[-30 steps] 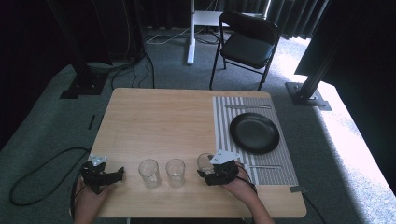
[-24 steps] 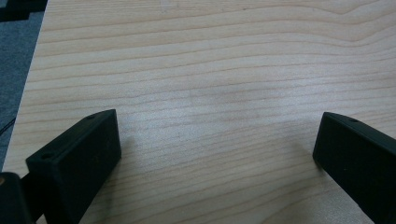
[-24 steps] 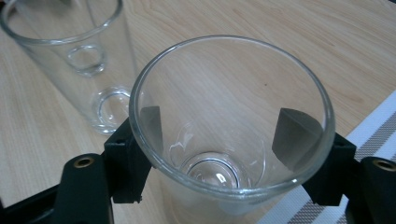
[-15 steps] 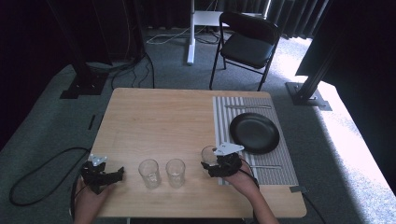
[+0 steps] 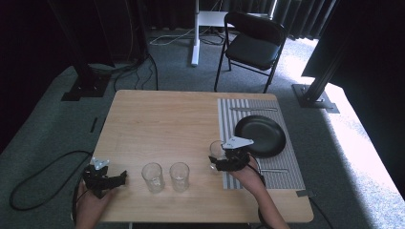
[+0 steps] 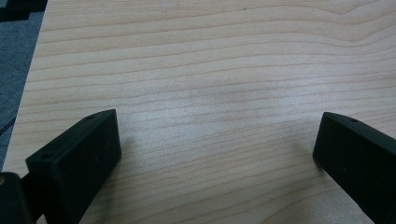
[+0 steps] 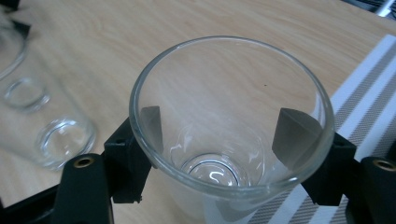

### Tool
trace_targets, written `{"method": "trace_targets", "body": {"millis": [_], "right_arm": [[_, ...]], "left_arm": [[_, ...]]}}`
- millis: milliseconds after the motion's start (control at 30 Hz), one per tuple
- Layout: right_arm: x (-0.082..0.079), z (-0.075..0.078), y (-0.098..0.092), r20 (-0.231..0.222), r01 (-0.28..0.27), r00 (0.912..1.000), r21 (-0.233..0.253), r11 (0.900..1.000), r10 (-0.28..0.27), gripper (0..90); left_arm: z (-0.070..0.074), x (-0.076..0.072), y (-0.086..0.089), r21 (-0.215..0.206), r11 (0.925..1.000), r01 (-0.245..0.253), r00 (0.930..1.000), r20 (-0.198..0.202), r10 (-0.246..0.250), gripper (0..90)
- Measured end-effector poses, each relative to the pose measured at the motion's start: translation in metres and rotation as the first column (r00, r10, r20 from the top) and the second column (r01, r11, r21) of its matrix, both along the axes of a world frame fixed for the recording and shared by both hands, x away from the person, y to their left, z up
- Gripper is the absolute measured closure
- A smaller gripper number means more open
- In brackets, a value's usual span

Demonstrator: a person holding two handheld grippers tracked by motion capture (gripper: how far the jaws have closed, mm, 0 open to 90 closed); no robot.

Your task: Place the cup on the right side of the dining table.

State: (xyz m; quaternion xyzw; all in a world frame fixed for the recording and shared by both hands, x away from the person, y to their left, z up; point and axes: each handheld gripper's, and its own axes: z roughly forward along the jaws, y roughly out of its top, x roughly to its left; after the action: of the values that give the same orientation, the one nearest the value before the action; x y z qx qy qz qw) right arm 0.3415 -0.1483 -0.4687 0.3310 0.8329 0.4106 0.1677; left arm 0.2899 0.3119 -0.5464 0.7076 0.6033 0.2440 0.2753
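Clear glass [image 7: 232, 135] sits clamped between the right gripper's [image 5: 228, 160] jaws at centre frame, while the left gripper [image 5: 102, 176], lower left, gapes wide over bare table [image 6: 210, 70].

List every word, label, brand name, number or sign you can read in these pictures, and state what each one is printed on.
None can be read.
The three clear glasses, including the one between the right gripper's jaws, are unmarked.
The black plate, striped placemat and wooden table carry no lettering.
The left gripper, open over bare wood, shows no label.
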Motion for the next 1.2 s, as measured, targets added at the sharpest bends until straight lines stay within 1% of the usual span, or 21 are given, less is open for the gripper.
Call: {"method": "trace_targets", "body": {"millis": [100,200,300,433,467,533,567,800,833,1033,1100,1200], "right_arm": [[0.009,0.003,-0.003,0.006,0.04,0.9992,-0.015,0.999,-0.04,28.7],[0.014,0.005,-0.005,0.0,0.046,0.9989,-0.011,0.999,-0.046,28.7],[0.021,0.008,-0.007,0.0,0.073,0.9973,-0.009,0.997,-0.073,28.7],[0.026,0.01,-0.01,-0.003,0.086,0.9963,-0.004,0.996,-0.086,28.7],[0.031,0.011,-0.011,-0.005,0.094,0.9956,0.0,0.996,-0.094,28.7],[0.032,0.012,-0.011,-0.003,0.097,0.9953,0.0,0.995,-0.097,28.7],[0.036,0.013,-0.011,0.0,0.109,0.9941,-0.009,0.994,-0.109,28.7],[0.051,0.018,-0.011,0.005,0.121,0.9926,-0.002,0.993,-0.121,28.7],[0.051,0.018,-0.011,0.005,0.121,0.9926,-0.002,0.993,-0.121,28.7],[0.066,0.02,-0.011,0.004,0.138,0.9904,-0.002,0.99,-0.138,28.7],[0.069,0.021,-0.012,0.004,0.139,0.9903,-0.003,0.99,-0.139,28.7],[0.077,0.024,-0.013,0.003,0.155,0.9879,0.007,0.988,-0.155,28.7]], "left_arm": [[0.0,0.0,0.0,-0.001,1.0,-0.001,1.0,0.001,0.001,1.1],[0.0,0.0,0.0,-0.001,1.0,-0.001,1.0,0.001,0.001,1.1],[0.0,0.0,0.0,-0.001,1.0,-0.001,1.0,0.0,0.001,1.1],[0.0,0.0,0.0,0.0,1.0,0.0,1.0,0.0,0.0,1.1],[0.0,0.0,0.0,0.0,1.0,0.0,1.0,0.0,0.0,1.1],[0.0,0.0,0.0,0.0,1.0,0.0,1.0,0.0,0.0,1.1],[0.0,0.0,0.0,-0.001,1.0,-0.001,1.0,0.001,0.001,1.1],[0.0,0.0,0.0,0.0,1.0,0.0,1.0,0.0,0.0,1.1],[0.0,0.0,0.0,0.0,1.0,0.0,1.0,0.0,0.0,1.1],[0.0,0.0,-0.001,-0.002,1.0,-0.006,1.0,0.002,0.006,1.2],[0.0,0.0,-0.001,-0.002,1.0,-0.006,1.0,0.002,0.006,1.2],[0.0,0.0,-0.001,-0.002,1.0,-0.006,1.0,0.002,0.006,1.1]]}}
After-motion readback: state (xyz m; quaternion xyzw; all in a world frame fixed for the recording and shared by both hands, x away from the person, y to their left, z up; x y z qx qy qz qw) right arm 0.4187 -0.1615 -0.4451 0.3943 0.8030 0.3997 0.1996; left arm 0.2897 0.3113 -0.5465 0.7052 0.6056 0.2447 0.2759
